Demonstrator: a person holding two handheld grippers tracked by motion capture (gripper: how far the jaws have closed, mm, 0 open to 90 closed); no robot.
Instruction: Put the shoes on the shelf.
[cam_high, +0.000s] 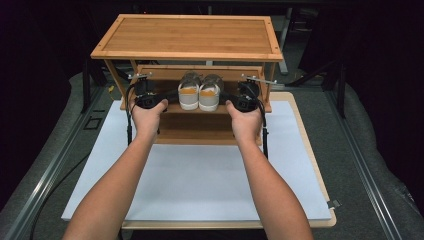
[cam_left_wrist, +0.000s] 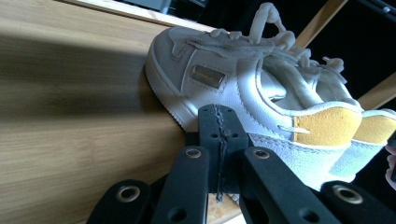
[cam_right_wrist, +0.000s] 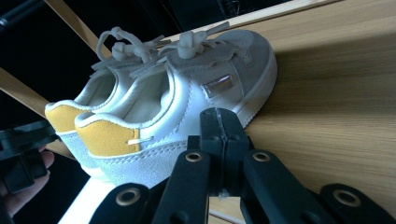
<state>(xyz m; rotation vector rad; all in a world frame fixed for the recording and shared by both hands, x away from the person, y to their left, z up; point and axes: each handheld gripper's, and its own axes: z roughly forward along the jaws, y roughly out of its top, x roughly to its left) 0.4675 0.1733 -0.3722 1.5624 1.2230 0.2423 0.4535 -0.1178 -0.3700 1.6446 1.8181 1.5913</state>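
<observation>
Shoes (cam_high: 199, 92) heels toward person, toes rearward

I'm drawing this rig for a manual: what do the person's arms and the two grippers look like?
The forearms are bare, with no sleeves or gloves. Each hand carries a black handheld tool: the left gripper and the right gripper. A black cable trails from each. In the gripper views, the jaws are flat black bars on linkage arms with brass-ringed pivot holes.

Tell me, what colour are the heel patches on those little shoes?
Mustard yellow heel patches on white shoes; they show best in the right gripper view.
</observation>
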